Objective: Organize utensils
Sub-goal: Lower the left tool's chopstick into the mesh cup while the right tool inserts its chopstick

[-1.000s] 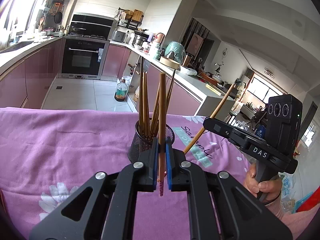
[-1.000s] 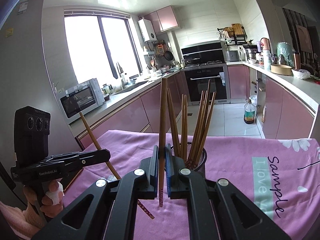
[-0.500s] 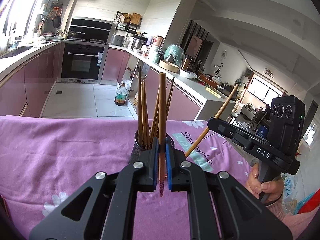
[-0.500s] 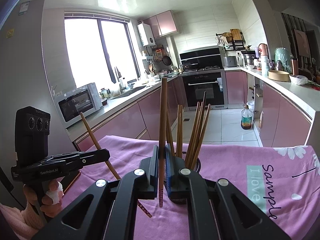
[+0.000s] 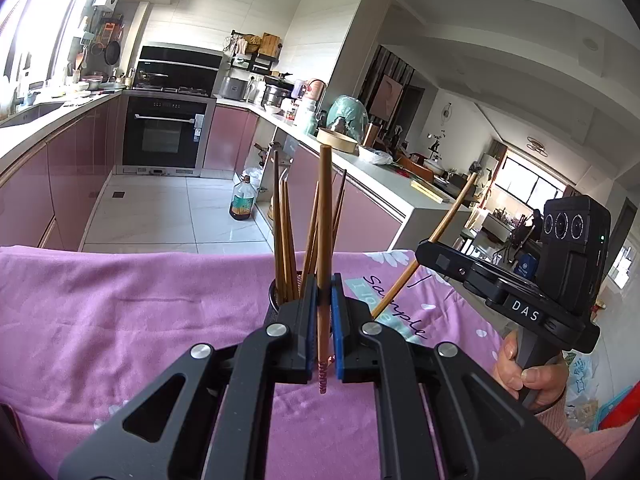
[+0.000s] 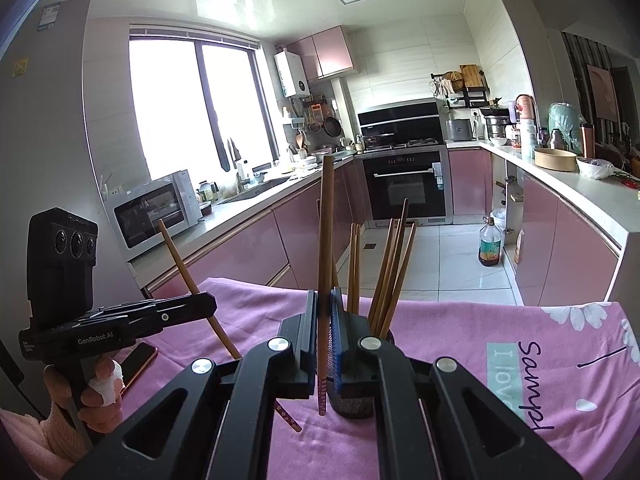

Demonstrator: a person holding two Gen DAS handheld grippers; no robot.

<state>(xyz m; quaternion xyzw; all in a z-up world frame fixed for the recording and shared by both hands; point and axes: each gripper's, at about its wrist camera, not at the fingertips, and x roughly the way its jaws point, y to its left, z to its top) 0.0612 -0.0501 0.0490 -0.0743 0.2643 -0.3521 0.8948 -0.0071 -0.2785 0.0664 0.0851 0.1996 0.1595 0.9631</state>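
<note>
Left wrist view first: your left gripper (image 5: 324, 332) is clamped on a single wooden chopstick (image 5: 325, 216), which stands nearly upright between the blue pads, its patterned tip poking out just below them. Right behind it sits the black mesh holder (image 5: 276, 298) on the pink tablecloth (image 5: 120, 312), with a bundle of other chopsticks (image 5: 284, 236) leaning in it. Off to the right in this view you can see your right gripper (image 5: 430, 258) held by your right hand (image 5: 532, 372), and a second chopstick (image 5: 448, 224) runs slanted through its closed fingers. From the right wrist view, that right gripper (image 6: 324, 334) is pinched tight on its own chopstick (image 6: 326, 248), upright between the pads with the decorated end hanging just below. The mesh holder (image 6: 356, 400) stands immediately beyond the fingers, partly hidden by them, its chopsticks (image 6: 390, 272) fanning to the right. At the left of this view your left hand (image 6: 96, 392) grips the other handle, and the left gripper (image 6: 208, 306) holds its chopstick (image 6: 188, 272) at a slant above the cloth (image 6: 460, 332). A phone (image 6: 138, 362) lies on the cloth near that hand.
</note>
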